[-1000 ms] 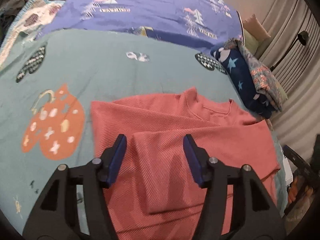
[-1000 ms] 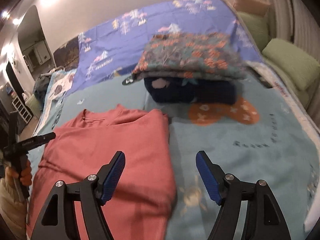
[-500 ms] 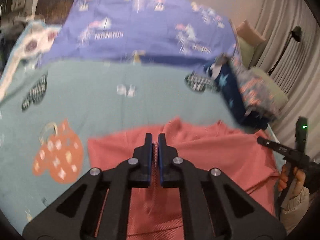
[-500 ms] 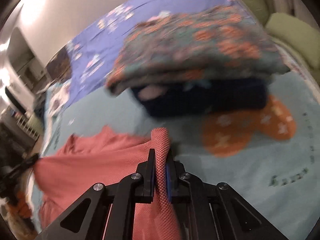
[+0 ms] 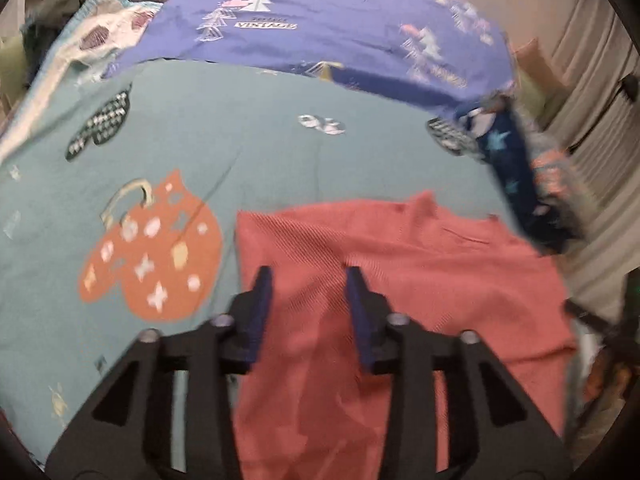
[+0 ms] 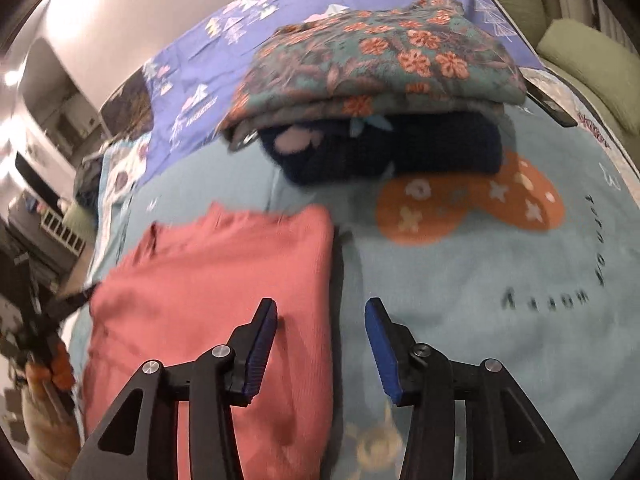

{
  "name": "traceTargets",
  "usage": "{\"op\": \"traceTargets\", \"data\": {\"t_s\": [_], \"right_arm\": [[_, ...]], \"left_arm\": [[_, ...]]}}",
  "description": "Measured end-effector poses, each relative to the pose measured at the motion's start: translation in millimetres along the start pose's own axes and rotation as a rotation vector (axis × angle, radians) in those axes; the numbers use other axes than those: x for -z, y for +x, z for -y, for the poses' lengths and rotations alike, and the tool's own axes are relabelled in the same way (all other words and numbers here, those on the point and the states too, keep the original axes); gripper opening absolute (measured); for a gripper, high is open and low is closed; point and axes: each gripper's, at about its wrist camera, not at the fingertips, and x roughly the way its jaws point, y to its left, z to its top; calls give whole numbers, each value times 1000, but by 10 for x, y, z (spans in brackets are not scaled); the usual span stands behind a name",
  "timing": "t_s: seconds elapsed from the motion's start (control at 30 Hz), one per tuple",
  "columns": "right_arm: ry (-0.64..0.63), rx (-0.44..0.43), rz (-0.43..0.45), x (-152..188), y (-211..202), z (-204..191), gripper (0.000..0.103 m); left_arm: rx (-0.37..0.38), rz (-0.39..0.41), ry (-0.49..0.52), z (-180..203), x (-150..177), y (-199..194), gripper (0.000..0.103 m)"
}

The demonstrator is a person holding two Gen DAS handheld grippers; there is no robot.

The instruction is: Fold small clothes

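Coral-pink ribbed knit top lies flat on the bed, on a teal blanket with orange mitten pictures. The top sits at the near edge of the bed. Its neck hole points to the far side of the bed. One side of the top is folded over, so its right edge makes a straight line.

The left hand-held gripper is spread wide and holds nothing. Its two blue pads hang over the left part of the pink top. The picture is blurry, so I cannot tell if the pads touch the cloth.

The right hand-held gripper is spread wide too and holds nothing. Its left pad is over the pink top. Its right pad is over the teal blanket, just past the straight edge of the top.

A pile of folded clothes sits farther back on the bed, near the right edge. A folded cloth with orange flowers lies on top of a dark blue folded cloth with stars. The pile is near the pink top but does not touch it.

A purple-blue sheet with little tree pictures covers the far end of the bed. Green cushions lie past the right edge of the bed.
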Motion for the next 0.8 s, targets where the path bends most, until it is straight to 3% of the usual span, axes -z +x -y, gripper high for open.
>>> {"op": "traceTargets", "data": {"t_s": [0.1,0.17,0.23,0.27,0.37,0.47,0.53,0.67,0.73,0.8], "right_arm": [[-32,-11,-10,184,-64,-72,54],[-50,-21,-23,255,-33,-139,57],[-55,-5,-22,262,-7,-191,57],[-51,5,-19,256,0,-209,57],[-33,-5,-14,244,-40,-270,57],[-63,55,23,263,-154,-329,57],[-84,99,65,278,-247,-404,57],[-222,241,182,320,-431,-804,57],[-359,198,201,351,-428,-1151,57],[-507,101,178,433,-319,-1588,56]], "left_arm": [[100,-40,48,109,131,-17,48],[95,-71,99,250,197,85,47],[26,-82,138,358,175,223,27],[17,-87,131,376,129,252,10],[77,-48,7,261,-138,104,6],[44,82,-46,124,-388,-259,6],[41,105,-52,67,-422,-401,7],[18,31,29,56,-156,-328,40],[6,-15,42,18,17,-215,40],[-12,-21,27,-51,108,-177,40]]}}
